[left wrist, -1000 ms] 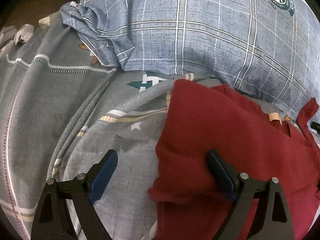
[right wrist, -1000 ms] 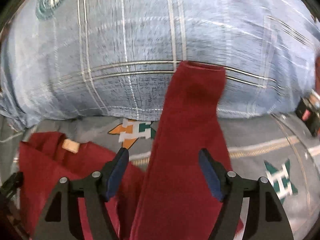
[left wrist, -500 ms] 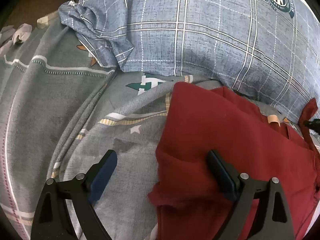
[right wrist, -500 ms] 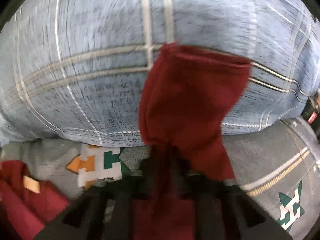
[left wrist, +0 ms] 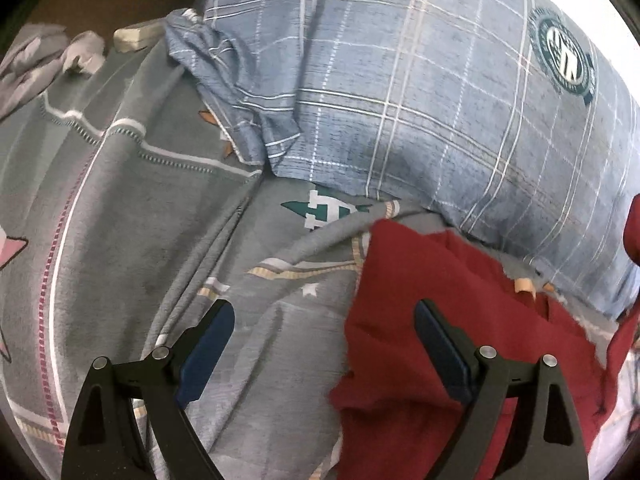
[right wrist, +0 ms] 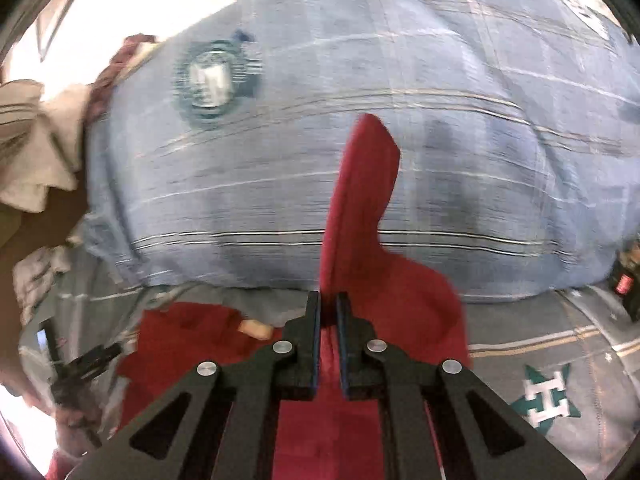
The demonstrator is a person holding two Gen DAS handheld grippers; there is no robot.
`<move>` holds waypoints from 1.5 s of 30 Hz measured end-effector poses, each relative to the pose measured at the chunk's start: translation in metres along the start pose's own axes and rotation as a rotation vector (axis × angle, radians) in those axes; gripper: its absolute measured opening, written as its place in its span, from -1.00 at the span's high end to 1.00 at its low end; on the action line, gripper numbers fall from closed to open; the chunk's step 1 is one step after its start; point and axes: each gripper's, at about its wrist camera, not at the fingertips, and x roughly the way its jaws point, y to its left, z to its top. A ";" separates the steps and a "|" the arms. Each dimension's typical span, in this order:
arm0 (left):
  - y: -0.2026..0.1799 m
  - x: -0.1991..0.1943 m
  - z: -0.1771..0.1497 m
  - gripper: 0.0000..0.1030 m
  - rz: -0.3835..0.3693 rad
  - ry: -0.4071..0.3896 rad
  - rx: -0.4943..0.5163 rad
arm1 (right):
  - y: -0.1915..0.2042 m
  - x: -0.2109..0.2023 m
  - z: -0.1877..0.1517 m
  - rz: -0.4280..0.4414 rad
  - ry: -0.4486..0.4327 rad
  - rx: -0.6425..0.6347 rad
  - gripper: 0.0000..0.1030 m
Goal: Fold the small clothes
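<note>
The right gripper (right wrist: 328, 312) is clamped on the red garment (right wrist: 360, 216). The left gripper (left wrist: 324, 344) is spread wide over the garment's left edge, before the blue pillow (left wrist: 420, 92).

A grey patterned bedsheet (left wrist: 132, 216) lies under a blue plaid pillow (left wrist: 420, 92).

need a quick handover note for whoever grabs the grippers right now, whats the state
Right gripper: shut on a strip of the red garment, pinched between the pads, its loose end standing up in front of the blue plaid pillow.
Left gripper: open, holding nothing; its right finger is over the garment's near edge, its left finger over the grey bedsheet.
Where: the rest of the garment lies rumpled on the sheet just below the pillow.
Done: one part gripped and raised.
Left: no fold is visible yet; probably lay the raised strip across the body, then fold the rest with the left gripper.
</note>
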 end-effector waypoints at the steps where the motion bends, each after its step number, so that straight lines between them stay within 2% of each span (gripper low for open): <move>1: 0.003 -0.002 0.001 -0.77 -0.003 -0.006 -0.011 | 0.009 0.001 0.001 0.022 0.005 -0.019 0.88; 5: 0.011 -0.007 0.004 -0.78 -0.021 -0.016 -0.048 | 0.066 0.006 -0.009 0.168 0.042 -0.136 0.88; 9: 0.012 -0.004 0.004 -0.77 -0.046 -0.005 -0.049 | 0.128 0.037 -0.032 0.304 0.126 -0.229 0.87; 11: 0.011 -0.003 0.004 -0.77 -0.061 0.001 -0.049 | 0.151 0.066 -0.057 0.323 0.196 -0.257 0.76; 13: 0.012 -0.002 0.005 -0.78 -0.070 -0.001 -0.049 | 0.157 0.093 -0.076 0.327 0.274 -0.227 0.71; 14: 0.011 -0.003 0.006 -0.78 -0.077 -0.003 -0.048 | 0.155 0.102 -0.087 0.313 0.312 -0.210 0.58; 15: 0.011 -0.003 0.006 -0.78 -0.086 -0.007 -0.048 | 0.150 0.106 -0.095 0.301 0.328 -0.198 0.54; 18: 0.008 -0.005 0.005 -0.78 -0.100 -0.016 -0.040 | 0.126 0.089 -0.104 0.270 0.298 -0.161 0.31; 20: 0.004 -0.003 0.002 -0.78 -0.092 -0.010 -0.017 | 0.102 0.068 -0.102 0.221 0.244 -0.127 -0.05; 22: -0.002 -0.001 -0.001 -0.78 -0.081 0.001 0.009 | 0.075 0.050 -0.100 0.120 0.177 -0.090 -0.30; 23: -0.004 0.000 -0.002 -0.78 -0.078 0.005 0.020 | 0.057 0.043 -0.100 0.041 0.146 -0.064 -0.36; 26: -0.014 0.001 -0.005 -0.77 -0.073 0.007 0.056 | 0.005 0.036 -0.100 -0.136 0.131 0.043 -0.39; 27: -0.017 0.003 -0.007 -0.78 -0.066 0.010 0.071 | -0.011 0.038 -0.102 -0.162 0.141 0.090 -0.41; 31: -0.027 0.012 -0.011 -0.77 -0.040 0.032 0.115 | -0.035 0.062 -0.111 -0.137 0.207 0.168 -0.41; 33: -0.031 0.016 -0.011 -0.76 -0.035 0.042 0.129 | -0.029 0.080 -0.118 -0.109 0.235 0.128 -0.21; 34: -0.033 0.016 -0.011 -0.76 -0.039 0.040 0.133 | -0.025 0.086 -0.119 -0.119 0.248 0.090 0.39; 35: -0.034 0.016 -0.011 -0.76 -0.044 0.035 0.138 | -0.020 0.090 -0.118 -0.132 0.240 0.057 0.72; 38: -0.037 0.015 -0.011 -0.77 -0.051 0.023 0.157 | -0.019 0.077 -0.103 -0.154 0.175 0.028 0.77; 39: -0.038 0.016 -0.013 -0.77 -0.051 0.029 0.168 | -0.024 0.075 -0.099 -0.191 0.159 0.033 0.80; 40: -0.038 0.017 -0.014 -0.77 -0.050 0.035 0.176 | -0.028 0.077 -0.098 -0.248 0.161 0.026 0.85; 41: -0.039 0.018 -0.015 -0.77 -0.044 0.042 0.184 | -0.033 0.081 -0.099 -0.298 0.175 0.020 1.00; 42: -0.039 0.018 -0.016 -0.77 -0.040 0.045 0.187 | -0.038 0.084 -0.102 -0.308 0.196 0.027 1.00; 43: -0.039 0.019 -0.016 -0.77 -0.036 0.047 0.188 | -0.041 0.082 -0.105 -0.292 0.207 0.043 1.00; 45: -0.038 0.018 -0.015 -0.77 -0.042 0.047 0.180 | -0.045 0.064 -0.110 -0.221 0.180 0.105 0.84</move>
